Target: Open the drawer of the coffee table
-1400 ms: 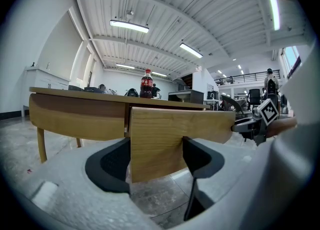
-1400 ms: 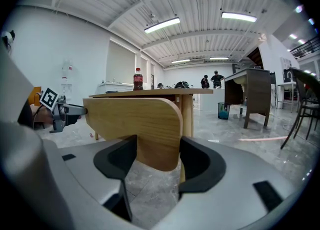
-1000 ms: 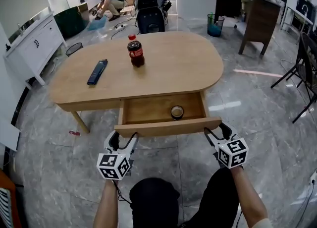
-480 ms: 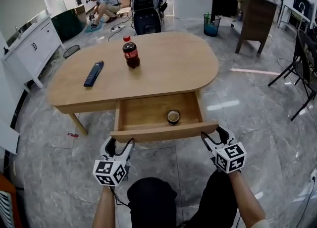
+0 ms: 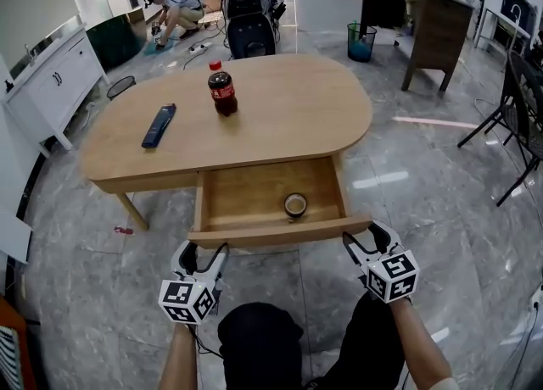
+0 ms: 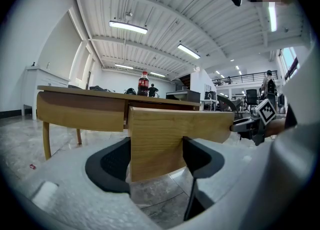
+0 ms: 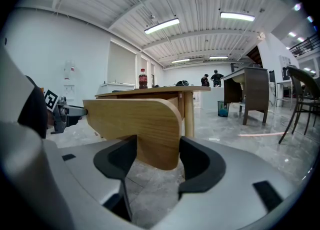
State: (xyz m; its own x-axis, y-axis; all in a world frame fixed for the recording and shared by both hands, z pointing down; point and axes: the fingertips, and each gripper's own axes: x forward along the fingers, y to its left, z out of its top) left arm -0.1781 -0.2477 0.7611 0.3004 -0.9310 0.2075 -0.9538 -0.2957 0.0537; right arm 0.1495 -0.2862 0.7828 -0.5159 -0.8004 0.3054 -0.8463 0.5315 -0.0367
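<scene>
Drawer (image 5: 246, 197) stands open from the near side of the wooden desk (image 5: 288, 117), its drawer front (image 5: 280, 232) spanning the gap between the two grippers. The left gripper (image 5: 205, 249) is clamped on the left end of the drawer front, one black pad against each face of the board, as the left gripper view shows. The right gripper (image 5: 365, 236) is closed the same way on the rounded right end, and each gripper shows in the other's view at the far end of the panel. Just beyond the drawer front, nearer the right gripper than the left, a small round object (image 5: 295, 204) lies on the drawer floor. Farther out from the grippers, on the desk top, a cola bottle (image 5: 222, 89) with a red cap stands upright, and a dark blue flat bar-shaped item (image 5: 159, 125) lies well beyond the left gripper. Past the desk, a person (image 5: 174, 5) crouches on the grey marble floor (image 5: 441, 210), with a teal waste bin (image 5: 361, 41) off beyond the right gripper.
</scene>
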